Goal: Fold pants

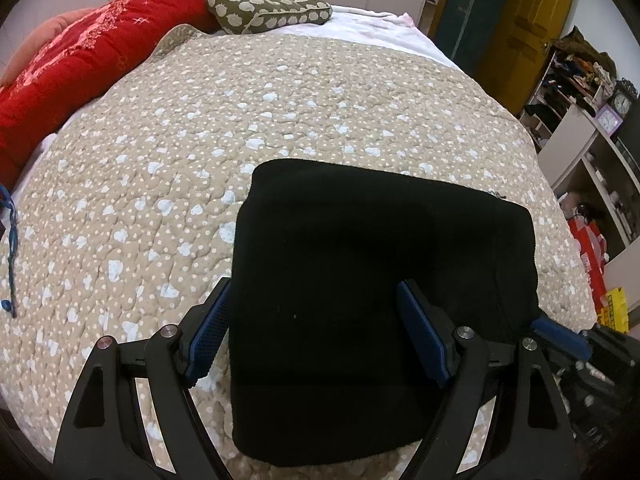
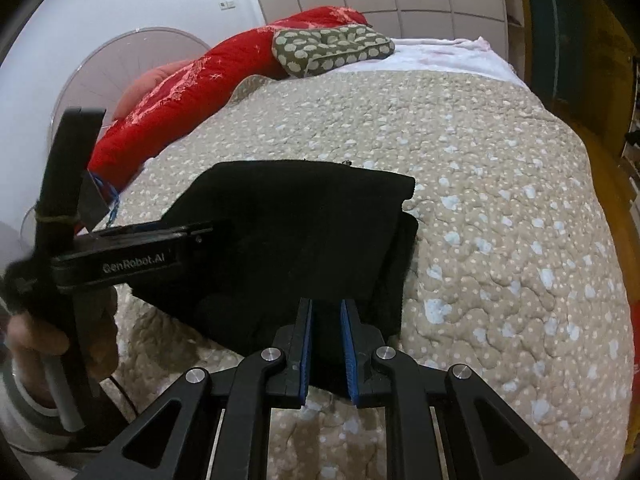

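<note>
Both tongs, left (image 1: pixel 312 328) and right (image 2: pixel 326 346), straddle the folded black pants (image 1: pixel 380 280).

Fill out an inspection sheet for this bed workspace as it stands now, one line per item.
Surface: beige quilt with pale heart print covering the bed.
Job's things: black pants folded into a compact block near the bed's front edge, right side stacked in layers.
Clutter: red comforter bunched along the far left; olive patterned cushion at the head.
Grippers: left gripper open, jaws wide, astride the pants' left part; right gripper with a narrow gap, pants edge in front of it, grip cannot be told.
Cables: blue cord on the bed's left edge.
Surroundings: cluttered shelves with clocks at right; yellow door; wardrobe behind.
</note>
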Tool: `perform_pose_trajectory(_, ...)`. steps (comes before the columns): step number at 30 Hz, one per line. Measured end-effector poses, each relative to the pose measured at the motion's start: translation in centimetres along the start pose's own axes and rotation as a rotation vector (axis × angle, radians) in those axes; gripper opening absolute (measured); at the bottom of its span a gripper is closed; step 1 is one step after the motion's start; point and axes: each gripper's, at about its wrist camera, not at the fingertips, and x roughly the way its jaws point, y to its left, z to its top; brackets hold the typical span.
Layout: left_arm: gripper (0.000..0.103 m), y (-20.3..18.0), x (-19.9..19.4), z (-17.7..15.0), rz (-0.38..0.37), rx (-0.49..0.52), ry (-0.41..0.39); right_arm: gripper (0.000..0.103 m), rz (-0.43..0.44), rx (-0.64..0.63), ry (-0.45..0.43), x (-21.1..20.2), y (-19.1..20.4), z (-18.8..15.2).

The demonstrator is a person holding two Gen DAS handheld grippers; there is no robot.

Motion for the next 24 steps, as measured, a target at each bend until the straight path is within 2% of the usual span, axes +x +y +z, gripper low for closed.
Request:
perform_pose_trajectory(3, 0.081, 0.4, -0.6, 0.0, -0.006, -0.008, 0.003, 0.02, 0.023, 0.043, -0.029, -0.9, -0.7, 0.4)
perform_pose_trajectory(5, 0.081, 0.8, -0.9, 0.1, -0.009, -0.015, 0.005, 0.044, 0.035, 0.084, -0.061, -1.3, -1.3, 0.7)
perform_pose_trajectory(6, 0.081, 1.1, -1.2, 0.2, -0.017, -0.022, 0.002, 0.047, 0.055, 0.118, -0.078, -1.4, -1.8, 0.7)
perform_pose_trajectory(8, 0.081, 2.2, -1.9, 0.5, -0.039, -0.045, -0.014, 0.048, 0.089, 0.171, -0.081, -1.3, -2.6, 0.8)
perform_pose_trajectory(10, 0.081, 3.4, -2.3, 0.7, -0.065, -0.07, -0.024, 0.048, 0.087, 0.19, -0.055, -0.7, -3.1, 0.9)
perform_pose_trajectory(14, 0.082, 5.8, -1.7, 0.9, -0.136, -0.124, 0.013, 0.048, 0.074, 0.195, -0.026, 0.6, -3.8, 0.9)
perform_pose_trajectory(20, 0.082, 7.4, 0.1, 0.2, -0.255, -0.197, 0.06, 0.056, 0.167, 0.259, -0.034, 2.5, -5.4, 1.1)
perform_pose_trajectory(23, 0.082, 6.5, 0.8, 0.1, -0.309, -0.174, 0.088, 0.06, 0.22, 0.298, -0.028, 3.6, -5.9, 1.0)
perform_pose_trajectory(24, 0.086, 6.1, 1.0, 0.1, -0.314, -0.165, 0.097, 0.06, 0.25, 0.318, -0.033, 3.9, -6.1, 1.1)
